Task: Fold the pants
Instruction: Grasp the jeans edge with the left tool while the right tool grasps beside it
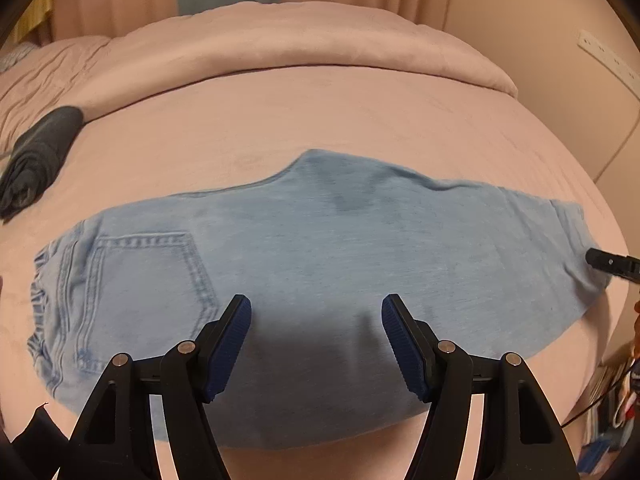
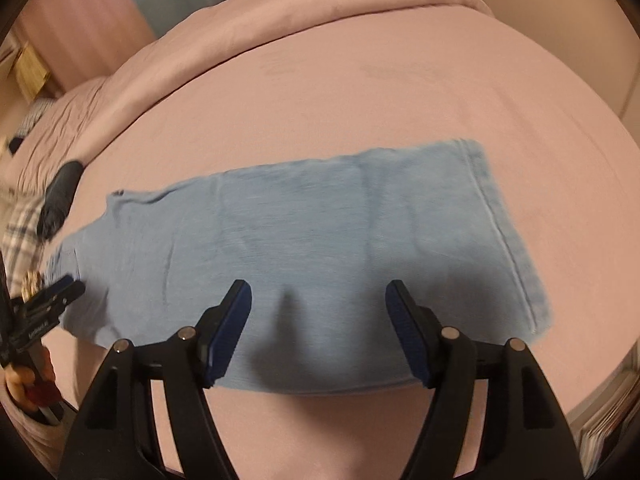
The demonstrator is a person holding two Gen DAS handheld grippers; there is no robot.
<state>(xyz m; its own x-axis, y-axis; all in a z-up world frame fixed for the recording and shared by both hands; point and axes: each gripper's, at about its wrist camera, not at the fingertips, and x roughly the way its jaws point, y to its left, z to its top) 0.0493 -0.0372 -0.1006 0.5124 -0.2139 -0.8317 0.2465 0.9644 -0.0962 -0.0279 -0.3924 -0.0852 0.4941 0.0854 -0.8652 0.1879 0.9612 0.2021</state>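
Light blue denim pants (image 1: 320, 264) lie flat on the pink bed, folded lengthwise, waistband and back pocket (image 1: 148, 280) at the left, leg hems at the right (image 2: 500, 232). My left gripper (image 1: 316, 320) is open and empty, hovering over the seat area near the front edge. My right gripper (image 2: 318, 308) is open and empty, hovering over the leg section (image 2: 320, 240). The right gripper's tip shows at the right edge of the left wrist view (image 1: 608, 262). The left gripper shows at the left edge of the right wrist view (image 2: 52, 296).
A dark rolled garment (image 1: 40, 156) lies on the bed at the far left. A folded pink duvet (image 1: 300, 44) runs along the back. A wall with a socket strip (image 1: 608, 60) is at the right. Clutter sits beside the bed at lower right (image 1: 616, 400).
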